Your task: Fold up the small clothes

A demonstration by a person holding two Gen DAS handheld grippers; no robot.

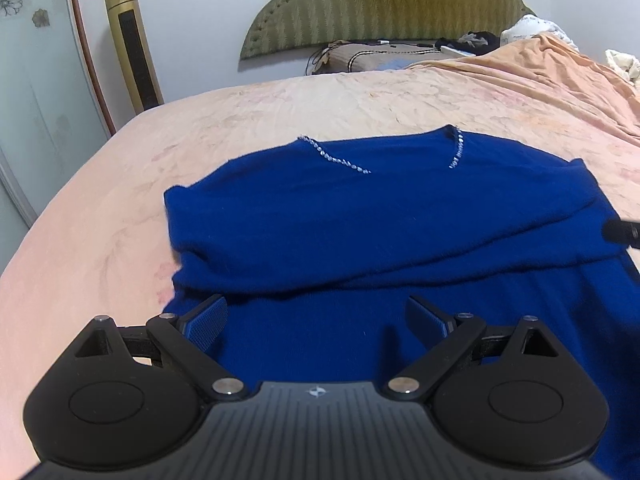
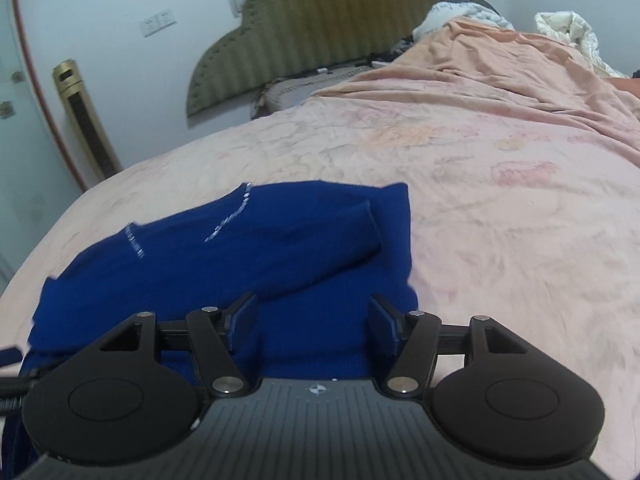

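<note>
A royal-blue sweater [image 1: 380, 216] with a sparkly V neckline [image 1: 336, 158] lies flat on the pink bed sheet [image 1: 100, 220]. Both sleeves are folded across its body. My left gripper [image 1: 316, 320] is open and empty, hovering over the sweater's lower left part. My right gripper [image 2: 314, 320] is open and empty over the sweater [image 2: 240, 256] at its lower right part, close to its right edge. A folded sleeve cuff [image 2: 370, 226] lies just ahead of it. The right gripper's tip shows at the right edge of the left wrist view [image 1: 622, 231].
A green padded headboard [image 1: 384, 4] and a pillow [image 1: 376, 58] stand at the far end. A rumpled peach blanket [image 2: 520, 64] covers the far right of the bed. A gold tower fan [image 1: 132, 44] stands by the wall on the left.
</note>
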